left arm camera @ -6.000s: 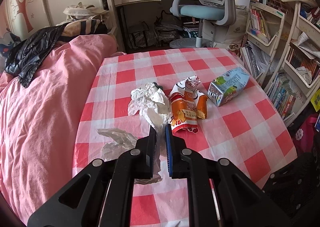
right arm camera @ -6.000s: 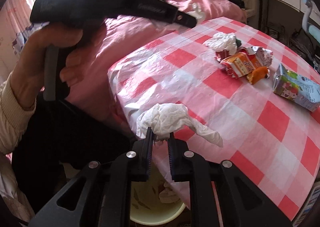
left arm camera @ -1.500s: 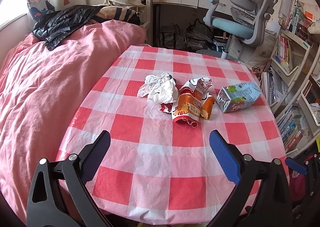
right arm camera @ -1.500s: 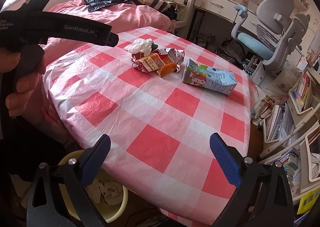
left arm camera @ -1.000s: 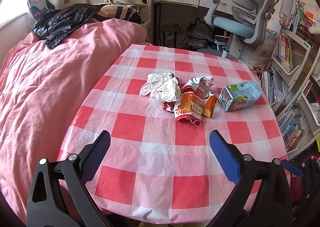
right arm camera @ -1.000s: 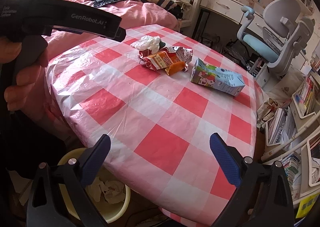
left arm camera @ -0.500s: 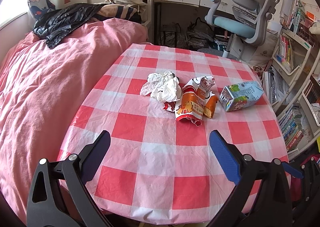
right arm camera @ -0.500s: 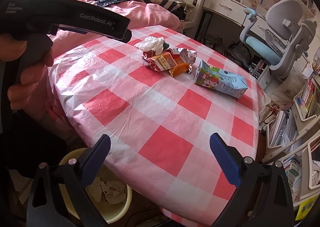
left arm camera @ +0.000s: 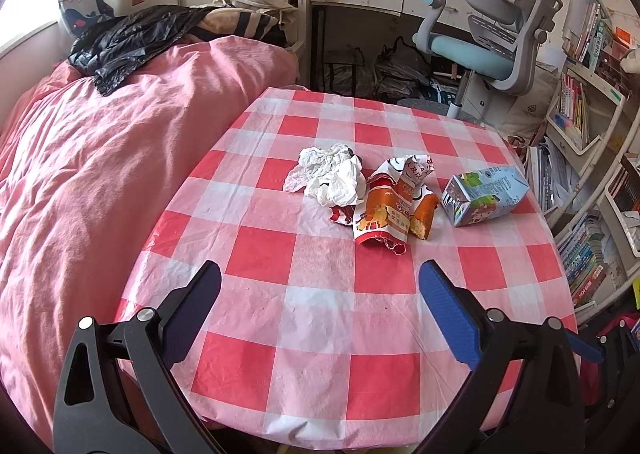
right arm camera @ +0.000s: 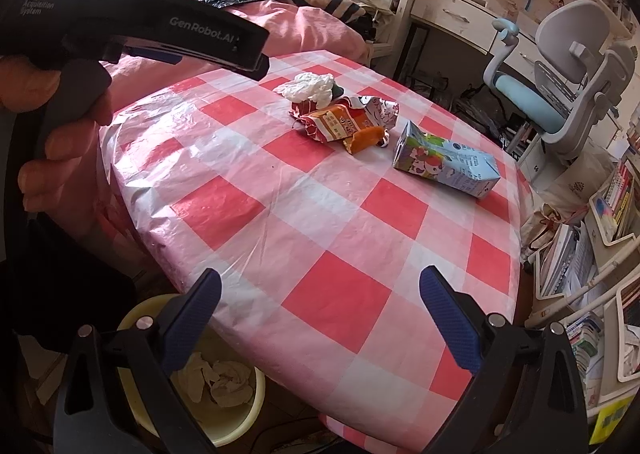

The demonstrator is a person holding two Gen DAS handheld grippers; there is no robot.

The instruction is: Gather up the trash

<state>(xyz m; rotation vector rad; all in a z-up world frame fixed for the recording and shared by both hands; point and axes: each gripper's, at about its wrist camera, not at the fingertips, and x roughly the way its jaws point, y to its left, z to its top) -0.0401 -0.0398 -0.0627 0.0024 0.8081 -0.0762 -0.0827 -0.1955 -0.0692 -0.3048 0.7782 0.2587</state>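
Left wrist: one tissue wad [left arm camera: 329, 177], one wrapper [left arm camera: 385, 209], one carton [left arm camera: 482, 195].

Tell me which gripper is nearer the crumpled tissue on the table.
Left, most likely. The left gripper faces the crumpled tissue open, slightly right of it. The right gripper hangs open at the near table edge, above the bin.

Red-and-white checked tablecloth [left arm camera: 320, 286]; on it, white crumpled tissue [left arm camera: 330, 175]; beside that, orange, red and white snack wrapper [left arm camera: 386, 207]; farther along, pale blue milk carton [left arm camera: 482, 195] with green and red print; below the cloth's edge, pale yellow bin [right arm camera: 240, 410] with white paper inside; beside the cloth, pink bedspread [left arm camera: 100, 157] under glossy black jacket [left arm camera: 132, 37]; beyond, grey chair [left arm camera: 496, 29] with light blue seat.
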